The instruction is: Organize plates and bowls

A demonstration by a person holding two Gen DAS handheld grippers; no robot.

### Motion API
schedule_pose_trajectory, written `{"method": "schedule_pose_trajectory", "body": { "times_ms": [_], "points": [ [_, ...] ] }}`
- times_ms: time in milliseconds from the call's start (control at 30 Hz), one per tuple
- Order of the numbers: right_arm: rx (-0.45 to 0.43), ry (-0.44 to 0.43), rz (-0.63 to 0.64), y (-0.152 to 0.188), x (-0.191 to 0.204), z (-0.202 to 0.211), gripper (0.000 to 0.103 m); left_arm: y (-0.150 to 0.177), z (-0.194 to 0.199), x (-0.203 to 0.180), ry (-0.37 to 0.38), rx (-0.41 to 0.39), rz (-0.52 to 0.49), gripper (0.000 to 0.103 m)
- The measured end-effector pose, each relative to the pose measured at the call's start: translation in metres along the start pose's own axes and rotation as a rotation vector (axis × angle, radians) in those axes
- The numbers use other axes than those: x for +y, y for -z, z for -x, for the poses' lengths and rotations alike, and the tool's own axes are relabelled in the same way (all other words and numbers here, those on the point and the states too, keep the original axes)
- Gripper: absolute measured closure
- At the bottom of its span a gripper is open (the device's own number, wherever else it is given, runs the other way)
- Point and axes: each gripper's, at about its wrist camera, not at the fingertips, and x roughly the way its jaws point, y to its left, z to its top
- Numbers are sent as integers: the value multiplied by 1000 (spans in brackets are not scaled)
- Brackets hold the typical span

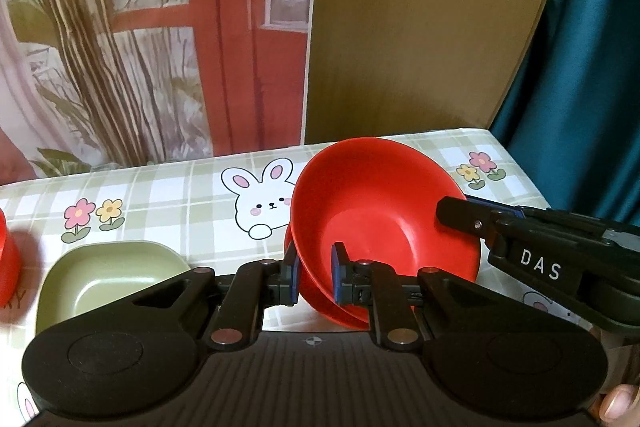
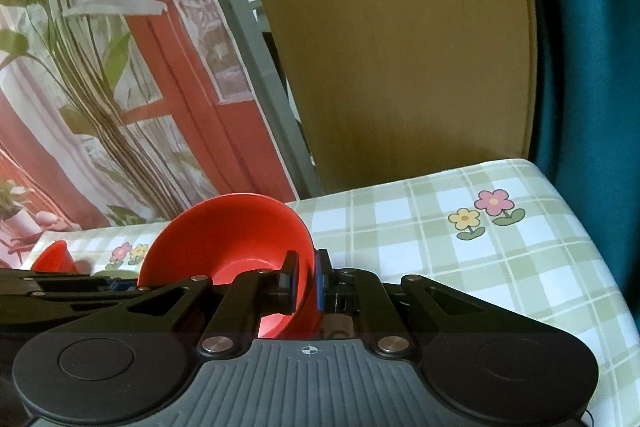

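Observation:
A red bowl (image 1: 372, 211) is held tilted above the table, with what looks like a second red bowl nested under it. My left gripper (image 1: 314, 277) is shut on its near rim. My right gripper (image 2: 306, 281) is shut on the bowl's right rim (image 2: 240, 235); it shows in the left wrist view (image 1: 460, 217) reaching in from the right. A green square dish (image 1: 108, 277) sits on the table to the left. Another red piece (image 1: 6, 259) lies at the far left edge and also shows in the right wrist view (image 2: 54, 257).
The table (image 2: 460, 267) has a green checked cloth with rabbits and flowers. A brown board (image 1: 420, 19) and a printed backdrop (image 1: 120, 47) stand behind it. A teal curtain (image 1: 592, 67) hangs at the right, past the table's right edge.

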Motion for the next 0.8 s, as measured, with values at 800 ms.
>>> {"method": "schedule_pose_trajectory", "body": {
  "times_ms": [800],
  "points": [
    [8, 63, 3, 8, 4, 7, 93, 3, 5, 4, -12, -18, 20, 56]
  ]
}}
